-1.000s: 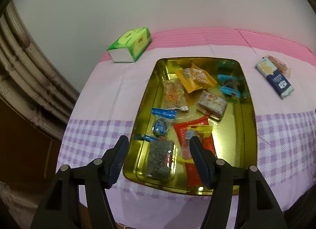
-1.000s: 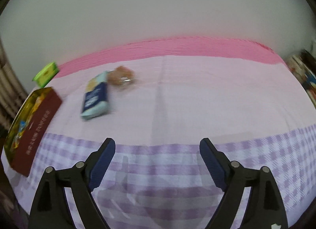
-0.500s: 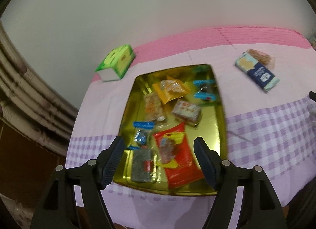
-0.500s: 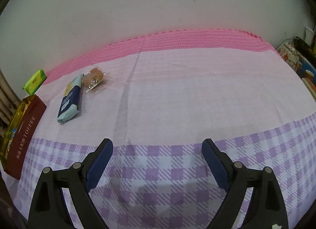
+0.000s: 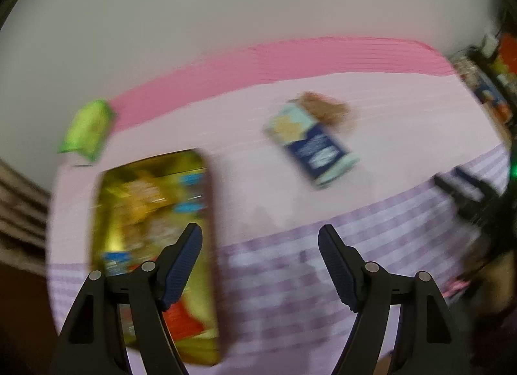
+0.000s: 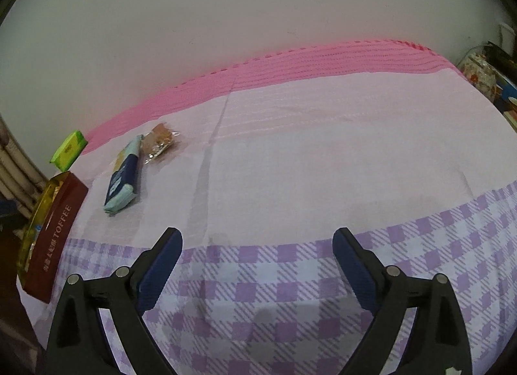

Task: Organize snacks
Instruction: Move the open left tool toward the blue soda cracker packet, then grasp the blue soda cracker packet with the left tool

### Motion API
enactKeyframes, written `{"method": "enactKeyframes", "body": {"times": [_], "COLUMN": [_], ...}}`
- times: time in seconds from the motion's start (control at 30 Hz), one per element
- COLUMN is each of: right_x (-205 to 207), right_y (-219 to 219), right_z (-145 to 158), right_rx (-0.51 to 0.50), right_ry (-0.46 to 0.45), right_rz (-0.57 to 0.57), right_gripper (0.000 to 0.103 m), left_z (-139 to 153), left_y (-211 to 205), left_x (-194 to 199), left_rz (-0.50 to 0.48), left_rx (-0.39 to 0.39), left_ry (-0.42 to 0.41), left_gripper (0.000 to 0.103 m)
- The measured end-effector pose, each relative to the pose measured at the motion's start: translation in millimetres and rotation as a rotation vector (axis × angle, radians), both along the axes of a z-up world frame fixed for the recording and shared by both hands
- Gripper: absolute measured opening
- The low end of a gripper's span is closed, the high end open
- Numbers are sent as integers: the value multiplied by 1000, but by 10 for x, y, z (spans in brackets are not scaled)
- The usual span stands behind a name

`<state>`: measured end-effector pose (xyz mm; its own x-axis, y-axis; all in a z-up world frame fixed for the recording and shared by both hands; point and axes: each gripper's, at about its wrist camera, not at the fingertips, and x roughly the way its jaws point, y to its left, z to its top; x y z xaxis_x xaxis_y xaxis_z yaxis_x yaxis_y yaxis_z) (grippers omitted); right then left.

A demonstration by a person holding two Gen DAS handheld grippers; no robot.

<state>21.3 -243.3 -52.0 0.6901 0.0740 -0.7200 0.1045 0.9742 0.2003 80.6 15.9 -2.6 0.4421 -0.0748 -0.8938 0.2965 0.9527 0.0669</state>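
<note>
Gold-coloured tin tray [image 5: 106, 200], loaded with snack packets, had slid from the middle of my left view to its lower left, blurred, as I swung the left tongs [image 5: 260, 255] off it toward the two snacks left on the counter [image 6: 323, 155]. Those tongs had just been spreading and were released, nothing between them. The blue biscuit packet [image 5: 310, 142] and the brown snack in clear wrap [image 5: 326, 108] now lay upper centre-right, touching each other and well apart from the tray, so I judged them next to go in. My right tongs [image 6: 258, 262] had also just widened, empty over the purple check cloth. On the tray's dark red side [image 6: 53, 236] I could read "TOFFEE"; the biscuit packet's print was too small.
</note>
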Motion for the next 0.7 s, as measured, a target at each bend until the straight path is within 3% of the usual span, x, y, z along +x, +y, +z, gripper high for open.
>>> {"method": "enactKeyframes", "body": {"times": [0.23,0.33,0.53,0.7], "right_x": [-20,-32,-37,-58], "right_y": [60,54,29,-11], "right_z": [13,22,22,34], "right_rx": [9,27,67,89], "right_ry": [-19,-31,-42,-52], "right_rz": [48,61,84,87], "right_gripper": [94,94,94,95], "left_z": [-329,-427,-670,-832], "left_y": [-404,-504,-607,-591], "left_x": [821,1072,1394,1508], "left_rz": [56,76,133,184], "left_rx": [-200,-259,-270,-236], "left_ry": [222,266,322,330], "left_gripper": [75,75,75,75]}}
